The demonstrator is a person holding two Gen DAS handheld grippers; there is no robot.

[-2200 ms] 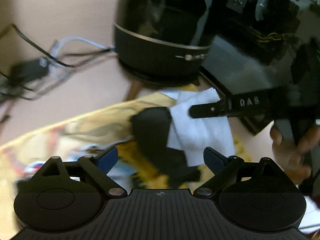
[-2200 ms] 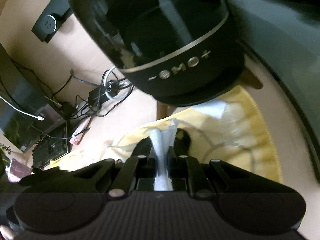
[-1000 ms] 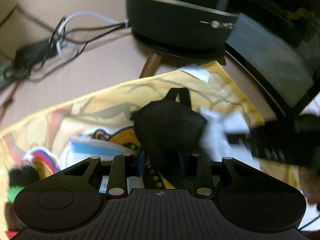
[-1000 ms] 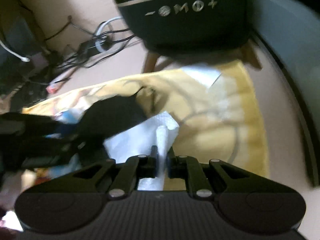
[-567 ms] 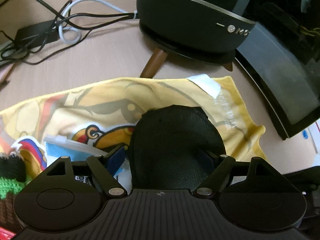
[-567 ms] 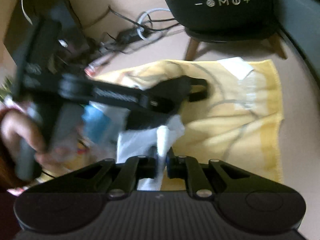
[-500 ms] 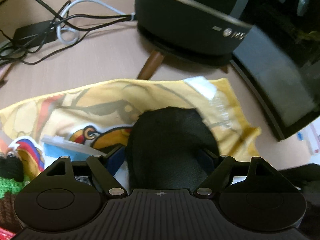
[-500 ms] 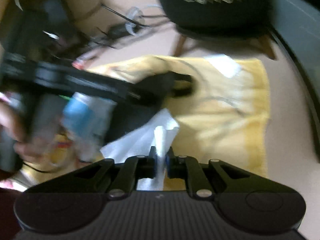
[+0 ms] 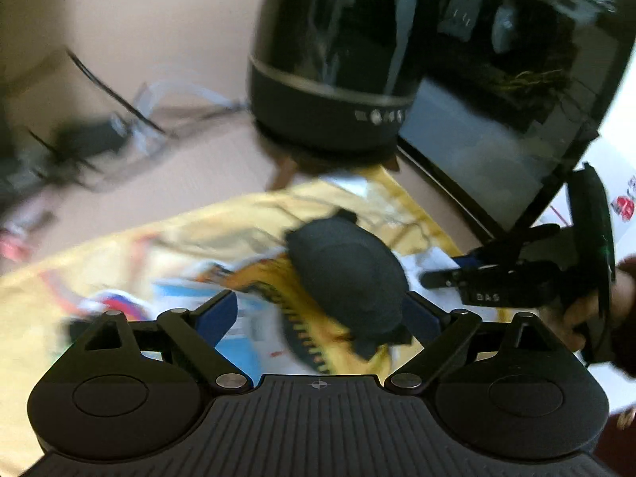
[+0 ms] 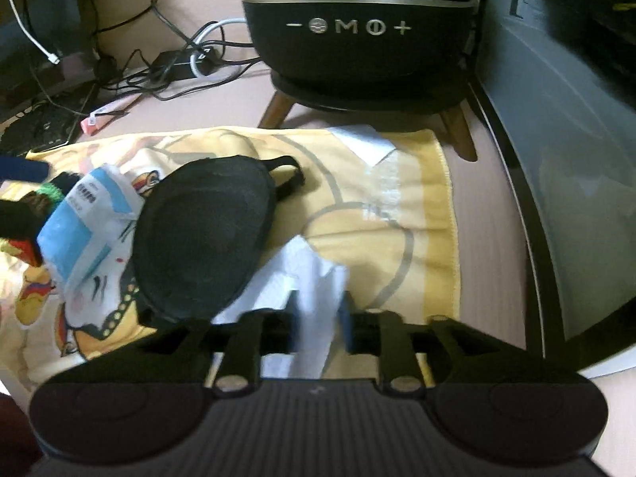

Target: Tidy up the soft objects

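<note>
A black eye mask lies flat on a yellow cartoon-print towel. A white tissue lies at the mask's right edge, between the parted fingers of my right gripper. In the blurred left wrist view my left gripper is open just short of the mask, holding nothing. My right gripper comes in from the right there, its tips at the tissue.
A blue-and-white packet and a black-green knitted item lie on the towel's left part. Behind stands a black speaker on wooden legs, a dark monitor on the right, tangled cables at back left.
My left gripper let go of the black mask, which now lies on the towel, and has pulled back. My right gripper's jaws have parted around the tissue they were pinching.
</note>
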